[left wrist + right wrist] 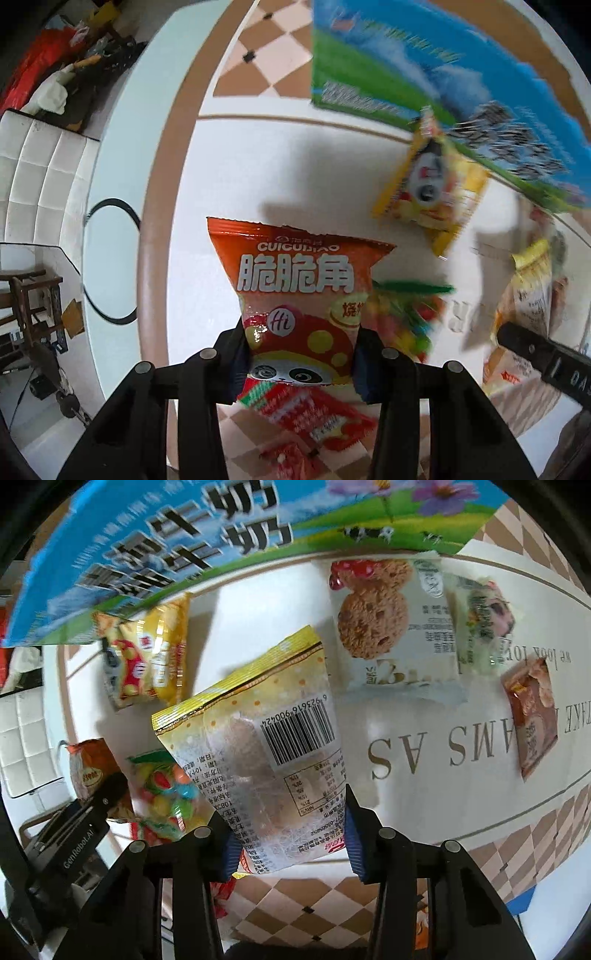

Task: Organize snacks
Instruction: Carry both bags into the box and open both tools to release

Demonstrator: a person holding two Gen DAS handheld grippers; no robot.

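Through my left wrist camera, my left gripper point(301, 354) is clenching the lower part of an orange snack bag point(299, 291), which is hanging clear above the white tablecloth point(229, 166). It is reading as light, puffy and crinkly, so I am pinching the flat film near the seam rather than crushing the air-filled middle. Below it a red packet point(314, 417) is lying on the cloth, a candy bag point(406, 317) just beside it, a yellow panda packet point(428, 195) further off by the blue carton point(443, 85).

Through my right wrist camera, my right gripper point(291, 838) is gripping a yellow-topped pouch point(255, 746) by its lower edge, barcode side facing me, lifted off the cloth. It is looking soft and slippery, perhaps holding a small cake, though the film is too frosted to be sure.

Only this view is showing the cookie packet point(388, 624), a pale green wrapper point(484, 624) and a brown sachet point(535, 709). Only the left one is showing the table's edge and the room beyond.
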